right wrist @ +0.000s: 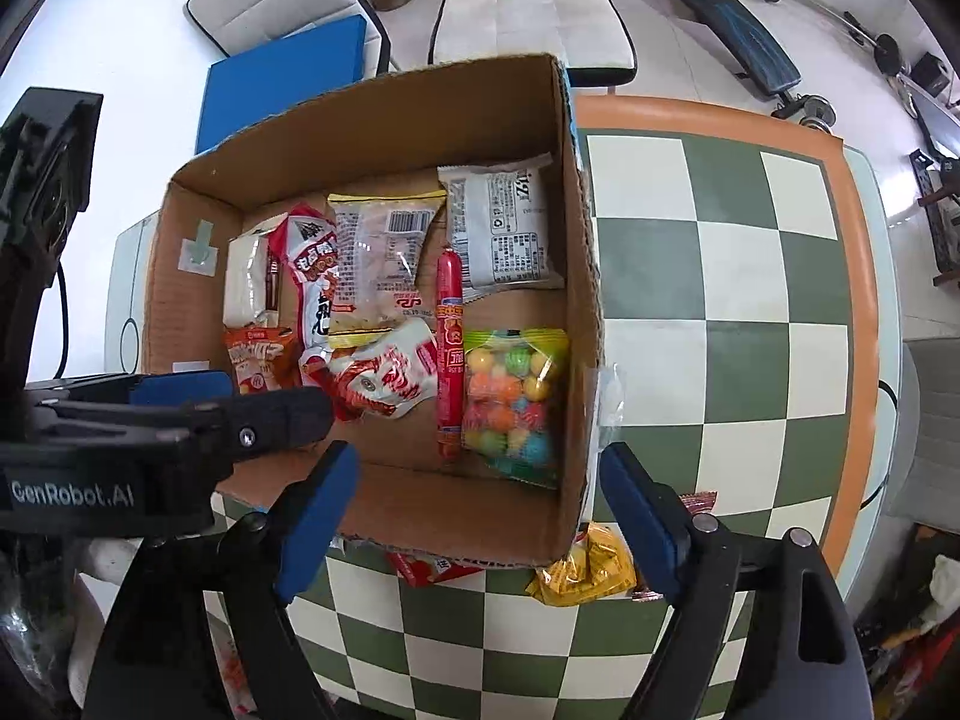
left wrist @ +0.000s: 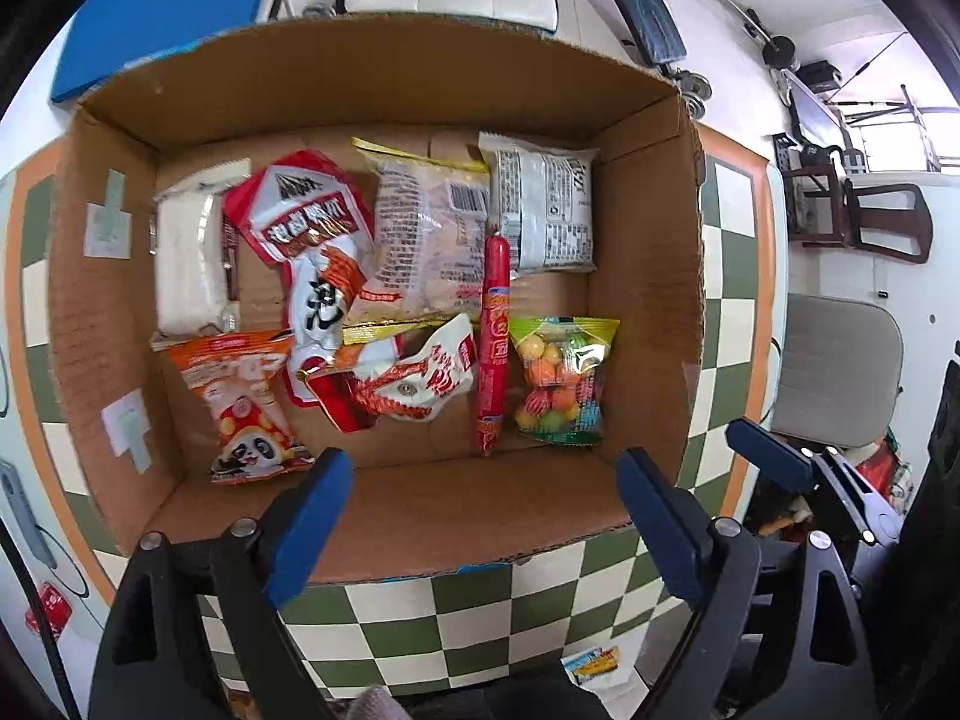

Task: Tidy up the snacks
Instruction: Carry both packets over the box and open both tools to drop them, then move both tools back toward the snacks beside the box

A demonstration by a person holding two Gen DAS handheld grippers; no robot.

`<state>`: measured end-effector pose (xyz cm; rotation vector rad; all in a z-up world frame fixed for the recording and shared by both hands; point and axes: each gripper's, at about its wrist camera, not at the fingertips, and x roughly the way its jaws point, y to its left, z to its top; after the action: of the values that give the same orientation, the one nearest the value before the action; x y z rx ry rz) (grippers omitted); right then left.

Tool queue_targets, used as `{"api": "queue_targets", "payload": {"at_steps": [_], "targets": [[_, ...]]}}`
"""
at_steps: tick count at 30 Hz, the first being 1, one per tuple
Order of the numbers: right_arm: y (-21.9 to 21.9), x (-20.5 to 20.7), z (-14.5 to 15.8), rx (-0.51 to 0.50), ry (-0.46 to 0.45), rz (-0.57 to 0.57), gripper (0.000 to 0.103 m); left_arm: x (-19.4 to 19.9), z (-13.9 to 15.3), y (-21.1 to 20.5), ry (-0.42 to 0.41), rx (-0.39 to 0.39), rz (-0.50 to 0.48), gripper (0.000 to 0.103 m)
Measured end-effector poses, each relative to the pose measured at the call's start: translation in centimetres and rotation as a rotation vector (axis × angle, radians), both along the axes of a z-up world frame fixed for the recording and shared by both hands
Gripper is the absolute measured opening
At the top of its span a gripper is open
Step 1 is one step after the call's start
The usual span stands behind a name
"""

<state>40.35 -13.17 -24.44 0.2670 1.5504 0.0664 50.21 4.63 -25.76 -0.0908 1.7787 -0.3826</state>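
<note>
My left gripper (left wrist: 483, 516) and right gripper (right wrist: 480, 507): jaws wide, empty, above near wall of box (left wrist: 420, 516). Inside box: sausage (left wrist: 493, 342), candy bag (left wrist: 561, 381) near; white packet (left wrist: 543, 210) far. Yellow packet (right wrist: 585, 570) outside box's near corner.

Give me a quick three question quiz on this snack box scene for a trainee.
1. True or false: the sausage lies inside the box.
2. What lies right of the sausage at the box's near end? A) candy bag B) panda packet C) white packet
3. Is anything between the jaws of the left gripper or the right gripper?

Key: 1 true; 2 A; 3 no, both stand open and hold nothing.
</note>
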Motion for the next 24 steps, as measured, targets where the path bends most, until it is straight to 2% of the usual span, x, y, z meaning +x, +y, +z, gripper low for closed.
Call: {"api": "queue_targets", "payload": {"at_steps": [3,6,9,10,13,16,17,20,24], "targets": [[-0.1,-0.1,0.6,0.001,-0.018,0.002,0.086,-0.2,1.0,0.4,-0.020,-0.001,0.009,0.090],[-0.3,-0.6,1.7,0.005,-0.052,0.001,0.087,-0.7,2.8,0.6,-0.086,-0.008,0.014,0.090],[-0.3,-1.5,3.5,-0.003,-0.134,0.010,0.087,-2.0,6.8,1.3,-0.285,0.003,0.034,0.090],[-0.3,-1.9,4.5,-0.011,-0.185,0.016,0.087,-2.9,8.6,1.7,-0.376,0.012,0.045,0.090],[0.0,-4.2,8.1,-0.049,-0.375,0.053,0.087,-6.0,13.2,2.6,-0.576,0.002,0.055,0.090],[0.1,-7.2,11.7,-0.065,-0.558,0.068,0.087,-9.1,16.1,3.3,-0.714,0.008,0.059,0.090],[0.1,-8.4,12.7,-0.082,-0.607,0.067,0.087,-10.1,16.7,3.5,-0.751,0.042,0.063,0.090],[0.0,-10.8,14.4,-0.147,-0.681,0.058,0.087,-12.1,17.2,4.2,-0.789,0.070,0.088,0.090],[-1.3,-12.5,13.9,-0.138,-0.633,0.027,0.087,-14.1,16.5,5.8,-0.788,0.052,0.195,0.090]]}}
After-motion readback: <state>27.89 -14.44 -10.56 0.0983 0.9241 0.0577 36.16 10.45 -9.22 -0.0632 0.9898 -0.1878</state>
